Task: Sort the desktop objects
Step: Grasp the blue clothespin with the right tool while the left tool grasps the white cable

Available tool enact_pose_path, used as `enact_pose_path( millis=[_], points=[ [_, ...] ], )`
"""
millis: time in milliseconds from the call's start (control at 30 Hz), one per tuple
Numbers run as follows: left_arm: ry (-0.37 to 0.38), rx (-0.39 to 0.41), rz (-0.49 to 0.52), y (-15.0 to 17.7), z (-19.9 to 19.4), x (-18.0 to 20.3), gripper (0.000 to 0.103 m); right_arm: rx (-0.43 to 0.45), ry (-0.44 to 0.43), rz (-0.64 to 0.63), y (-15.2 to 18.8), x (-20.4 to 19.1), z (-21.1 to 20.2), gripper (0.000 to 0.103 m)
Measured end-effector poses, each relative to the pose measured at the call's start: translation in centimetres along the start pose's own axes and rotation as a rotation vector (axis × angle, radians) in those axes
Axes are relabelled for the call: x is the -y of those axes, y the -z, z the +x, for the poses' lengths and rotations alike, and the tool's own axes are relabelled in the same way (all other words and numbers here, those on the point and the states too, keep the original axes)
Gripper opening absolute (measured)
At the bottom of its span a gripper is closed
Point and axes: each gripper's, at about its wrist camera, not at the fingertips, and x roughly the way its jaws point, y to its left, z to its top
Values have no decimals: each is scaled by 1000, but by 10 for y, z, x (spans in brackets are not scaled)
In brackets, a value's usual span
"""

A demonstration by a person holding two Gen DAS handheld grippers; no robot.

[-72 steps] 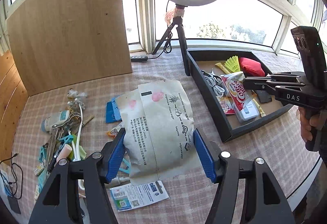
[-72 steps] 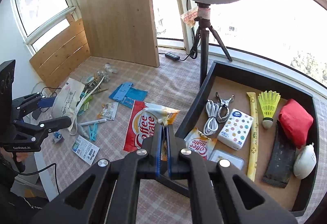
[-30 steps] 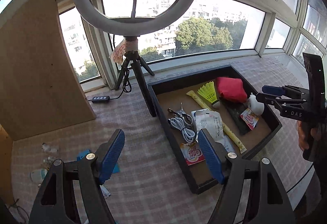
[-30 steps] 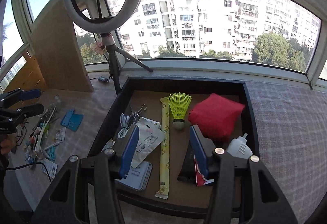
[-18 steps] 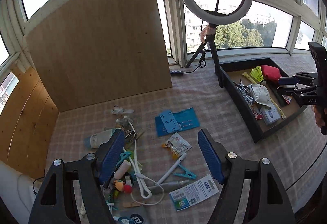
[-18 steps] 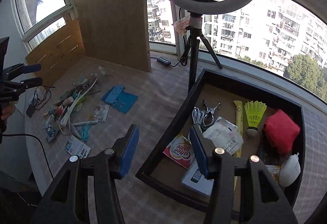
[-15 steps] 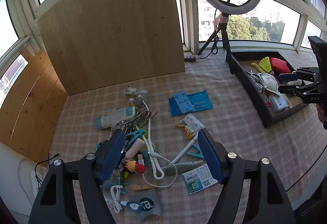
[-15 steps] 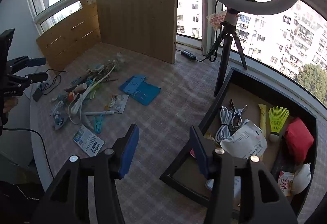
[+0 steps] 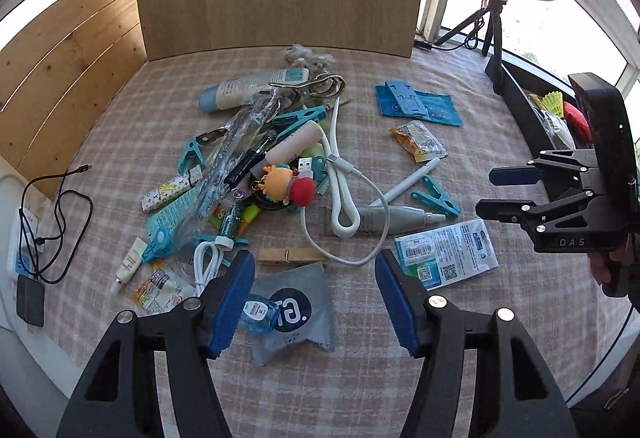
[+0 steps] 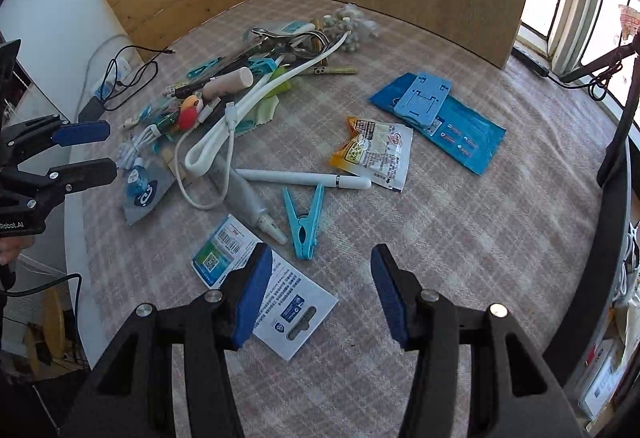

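A: Where does the left gripper [image 9: 316,294] sit relative to the grey pouch [image 9: 298,308]?

B: Right over it, its jaws spread with nothing between the pads; they have just been closing a little. The wooden clothespin [image 9: 290,255] lies just beyond the pouch.

A: And the right gripper [image 10: 320,292]?

B: Also spread and empty, well to the pouch's right, above the printed card [image 10: 264,288]. The blue clothespin [image 10: 305,222] lies just past that card, and the white pen [image 10: 304,179] beyond it.
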Motion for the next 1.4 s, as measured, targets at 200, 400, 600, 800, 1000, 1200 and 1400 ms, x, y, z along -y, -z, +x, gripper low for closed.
enact_pose_path(
  millis=[200, 400, 600, 800, 1000, 1200, 1400],
  points=[
    [74, -15, 9, -20, 31, 22, 59, -3, 3, 24, -8, 1, 12, 51],
    [86, -57, 3, -28, 59, 26, 54, -15, 1, 8, -9, 2, 17, 51],
    [103, -62, 2, -34, 71, 26, 51, -37, 14, -23, -12, 0, 28, 50],
    [116, -78, 8, -39, 84, 30, 50, -64, 74, -55, -19, -3, 41, 45],
    [96, -95, 29, -39, 90, 34, 30, -75, 115, -91, -21, -3, 42, 32],
    [117, -72, -44, -34, 81, 17, 23, -64, 81, -16, -18, 14, 35, 21],
    [157, -36, -65, -28, 64, 5, 23, -67, 65, -19, -14, 15, 32, 21]
  ],
)
